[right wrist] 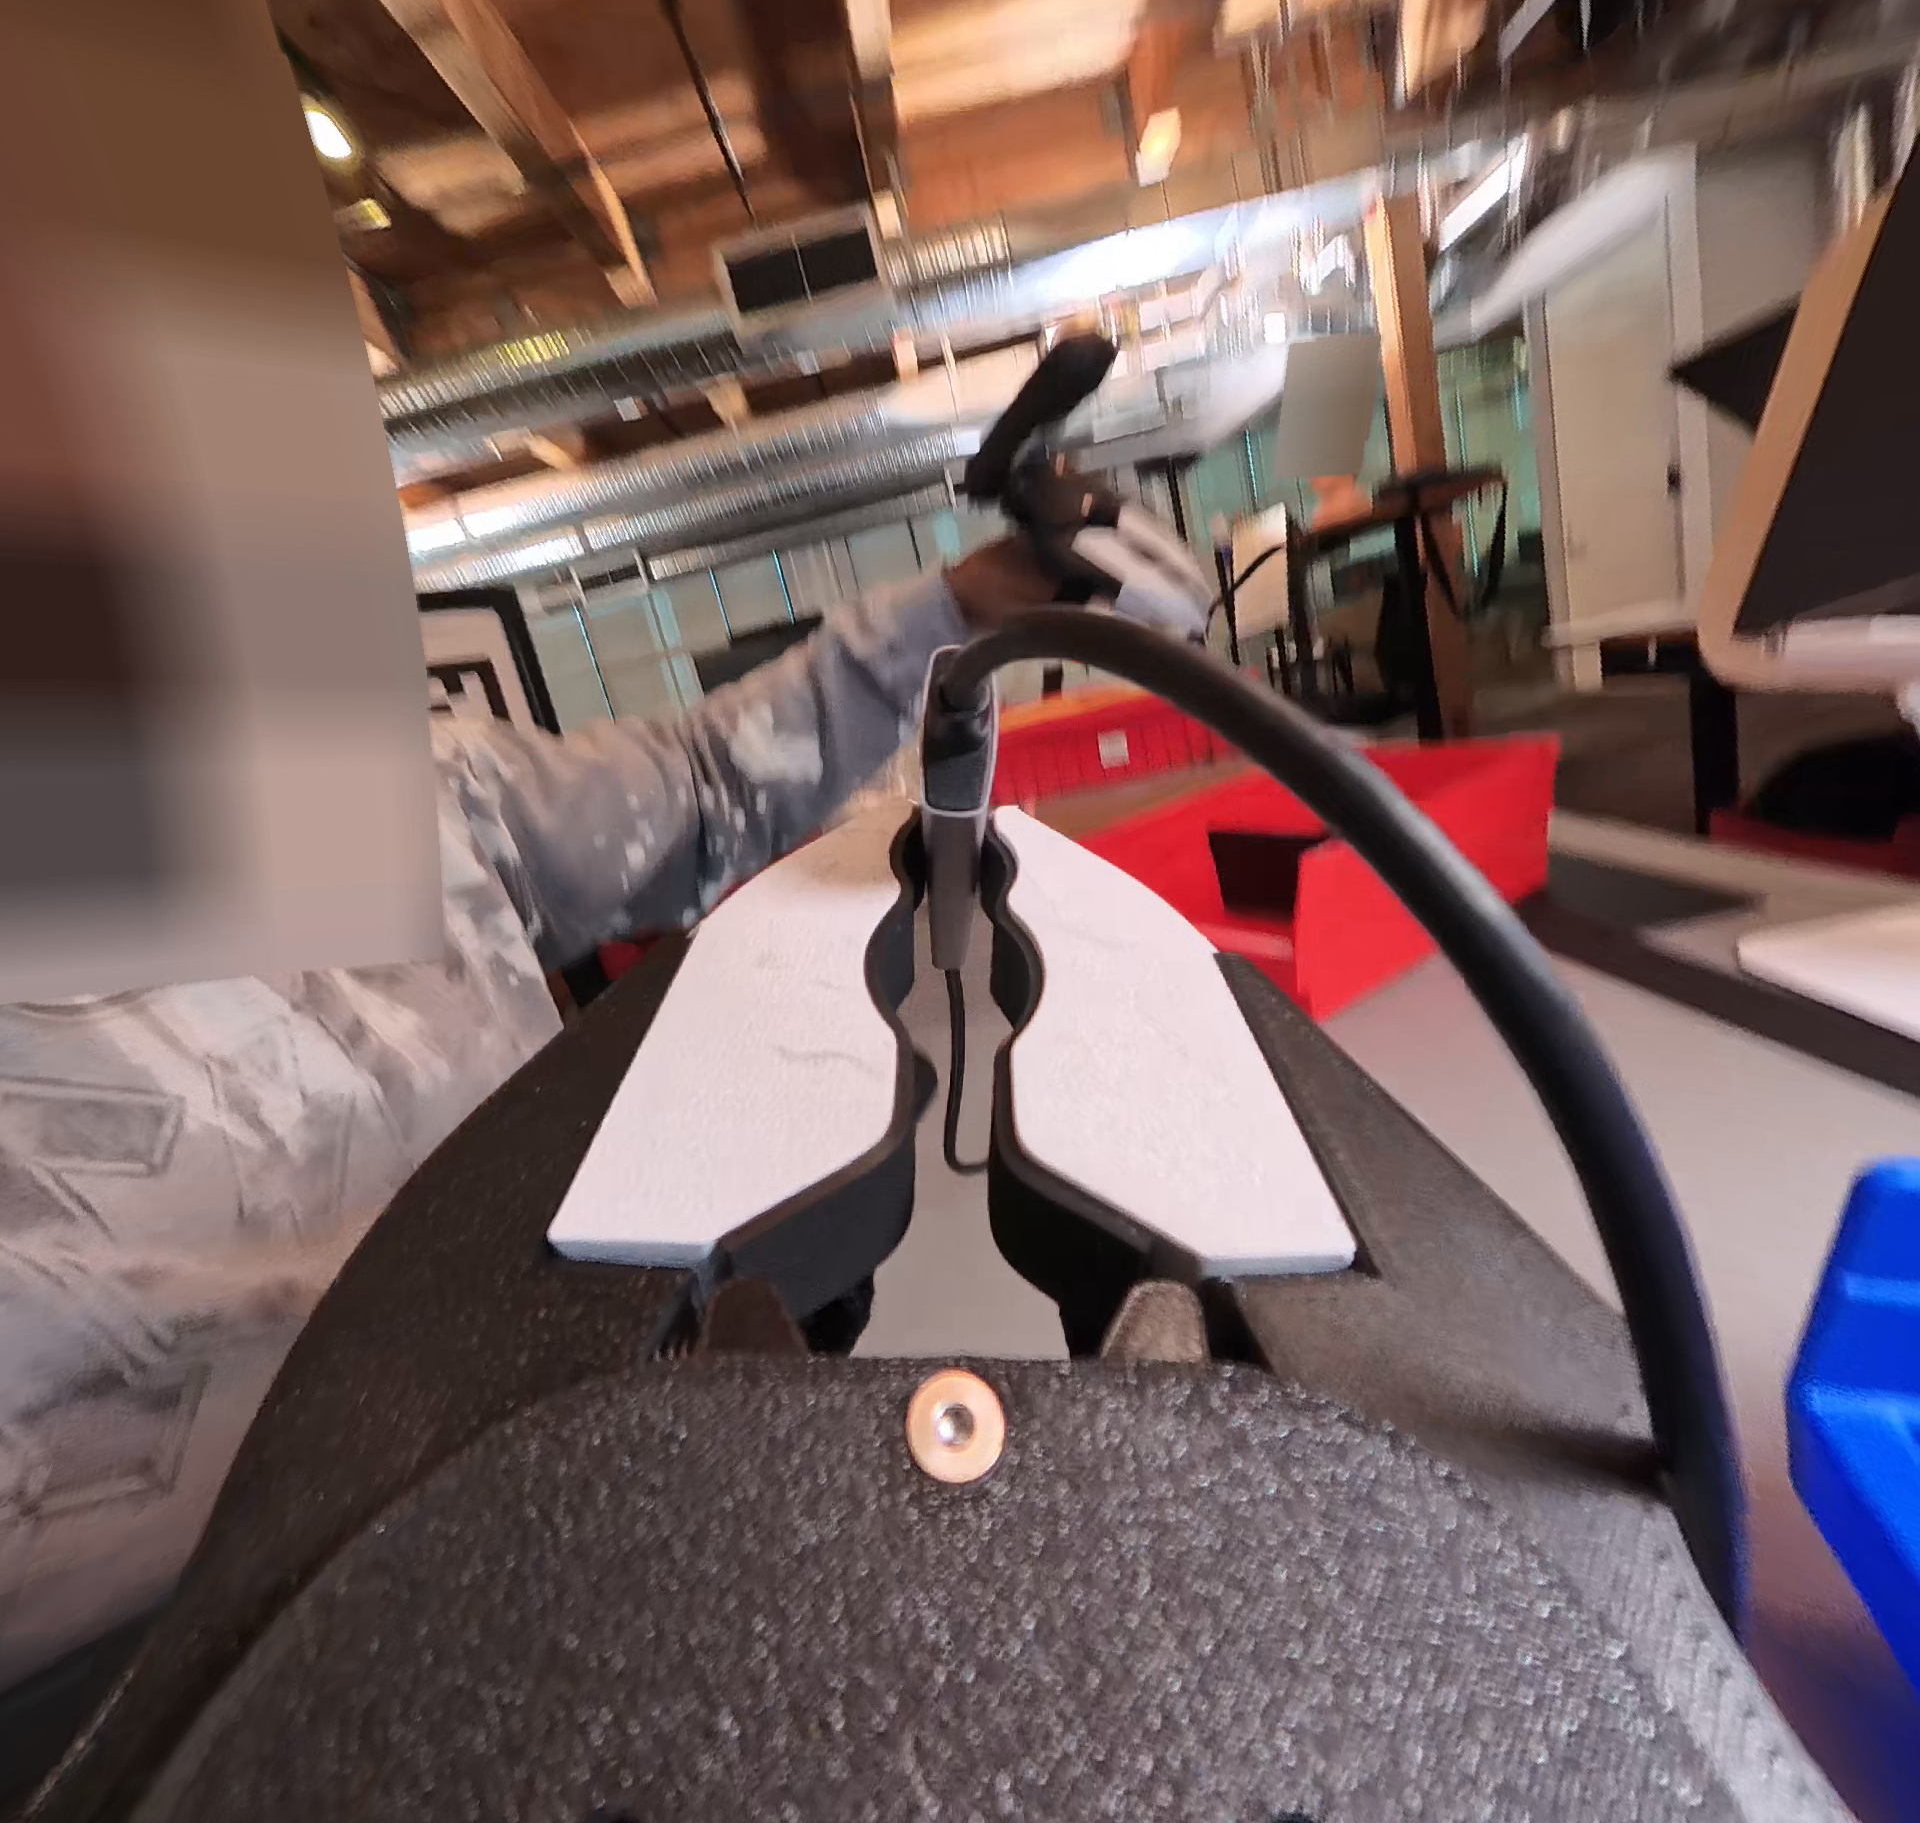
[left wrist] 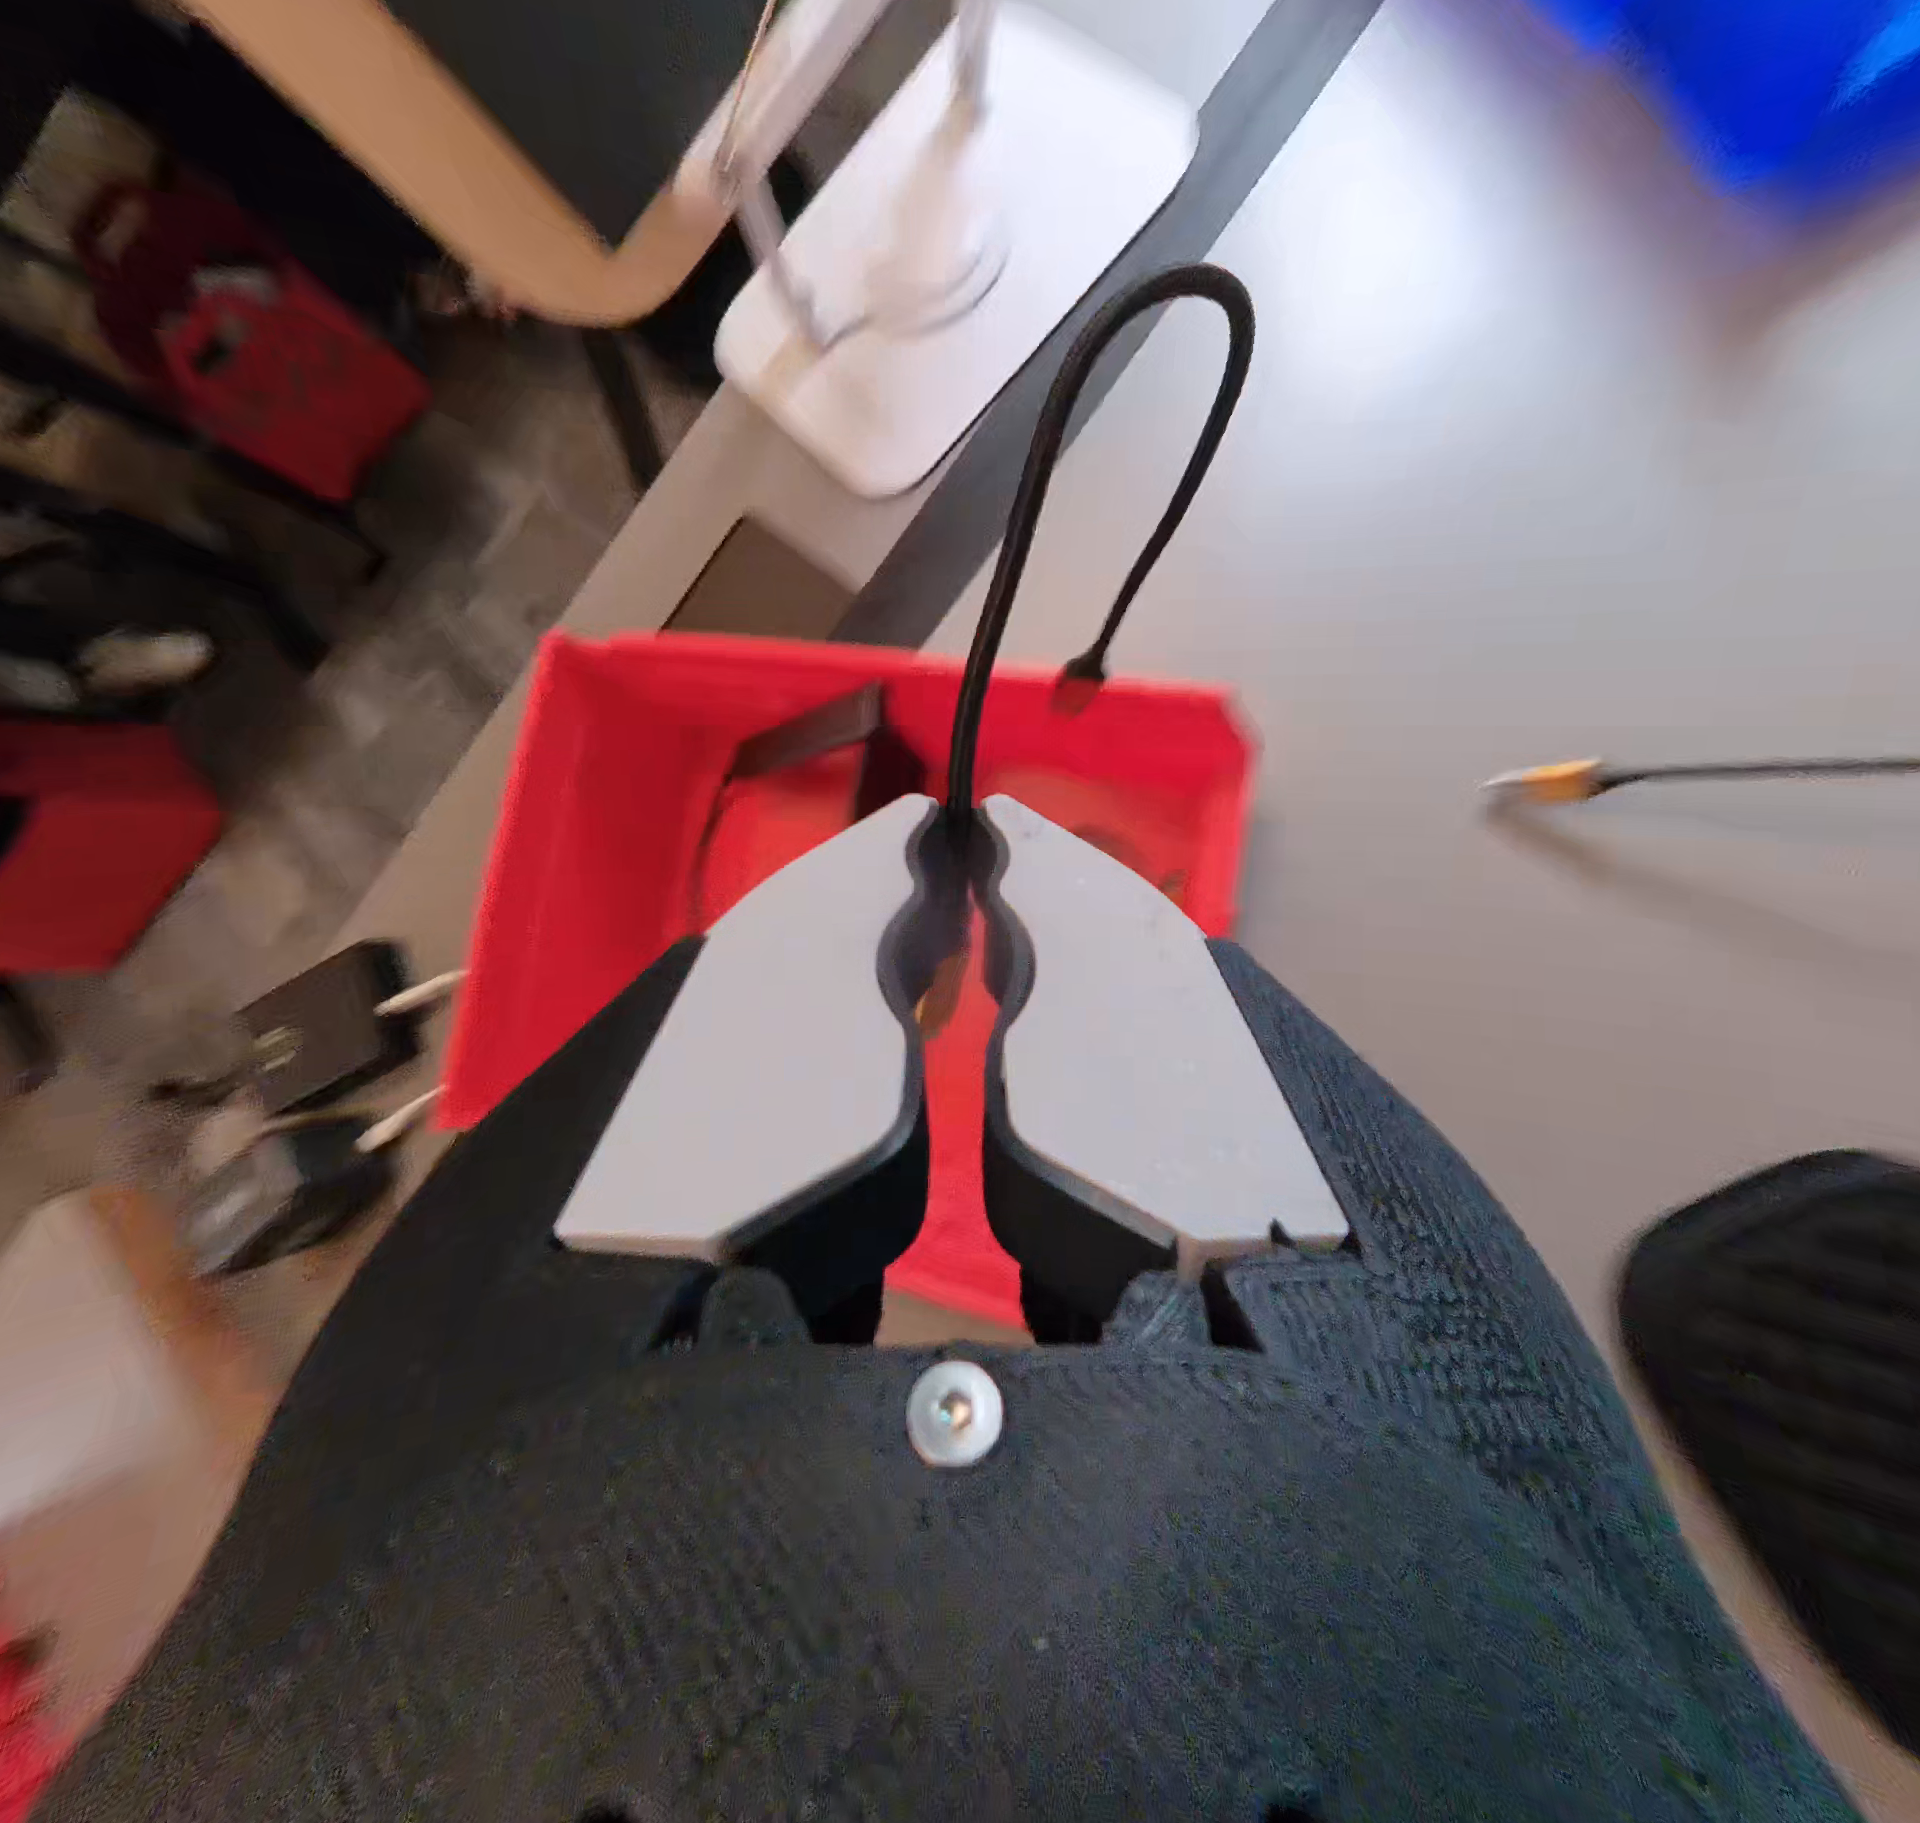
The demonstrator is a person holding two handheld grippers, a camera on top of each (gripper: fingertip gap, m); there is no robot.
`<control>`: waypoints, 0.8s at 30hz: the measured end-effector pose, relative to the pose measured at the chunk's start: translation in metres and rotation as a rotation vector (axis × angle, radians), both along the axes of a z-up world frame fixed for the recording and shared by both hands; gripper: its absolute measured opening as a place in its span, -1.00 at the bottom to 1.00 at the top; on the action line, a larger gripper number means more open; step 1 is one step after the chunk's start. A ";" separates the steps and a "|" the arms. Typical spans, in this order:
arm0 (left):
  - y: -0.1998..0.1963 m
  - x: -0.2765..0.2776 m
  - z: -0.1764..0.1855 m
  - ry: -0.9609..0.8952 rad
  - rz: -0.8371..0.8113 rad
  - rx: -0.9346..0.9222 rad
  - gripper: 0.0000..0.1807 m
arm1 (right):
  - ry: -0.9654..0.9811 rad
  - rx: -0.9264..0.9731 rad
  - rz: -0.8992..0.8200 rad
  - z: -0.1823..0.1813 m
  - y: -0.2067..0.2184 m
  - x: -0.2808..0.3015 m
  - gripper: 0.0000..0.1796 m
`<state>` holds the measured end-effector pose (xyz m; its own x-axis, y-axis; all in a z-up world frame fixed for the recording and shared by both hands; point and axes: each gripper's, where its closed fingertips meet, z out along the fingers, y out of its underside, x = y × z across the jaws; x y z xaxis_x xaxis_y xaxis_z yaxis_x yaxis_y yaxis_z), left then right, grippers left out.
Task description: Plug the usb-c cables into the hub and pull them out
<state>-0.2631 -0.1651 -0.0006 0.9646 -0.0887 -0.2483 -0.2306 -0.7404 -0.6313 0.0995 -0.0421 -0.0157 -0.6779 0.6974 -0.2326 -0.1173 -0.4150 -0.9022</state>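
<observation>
Left wrist view: my left fingers [left wrist: 961,823] pinch a thin black braided usb-c cable [left wrist: 1049,485], looping toward 12 o'clock. Right fingers [right wrist: 951,838] clamp the slim grey hub [right wrist: 954,817]. Both airborne, unplugged; next, align plug with port.

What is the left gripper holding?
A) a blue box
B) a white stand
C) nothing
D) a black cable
D: the left gripper is shut on a thin black cable, which loops up over the red bin and ends in a free plug.
</observation>
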 end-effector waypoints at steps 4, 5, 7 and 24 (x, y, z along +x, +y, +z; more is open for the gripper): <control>0.006 0.078 -0.023 -0.369 -0.043 0.066 -0.95 | 0.105 -0.053 -0.019 0.024 0.007 0.017 -0.90; 0.008 0.097 -0.039 -0.485 -0.042 0.068 -0.95 | 0.121 -0.062 -0.023 0.027 0.009 0.021 -0.90; 0.012 0.132 -0.074 -0.705 -0.023 0.074 -0.95 | 0.137 -0.074 -0.025 0.031 0.012 0.026 -0.90; 0.033 0.173 -0.165 -0.952 0.091 0.352 -0.94 | -0.214 0.256 0.055 -0.040 -0.033 -0.010 -0.90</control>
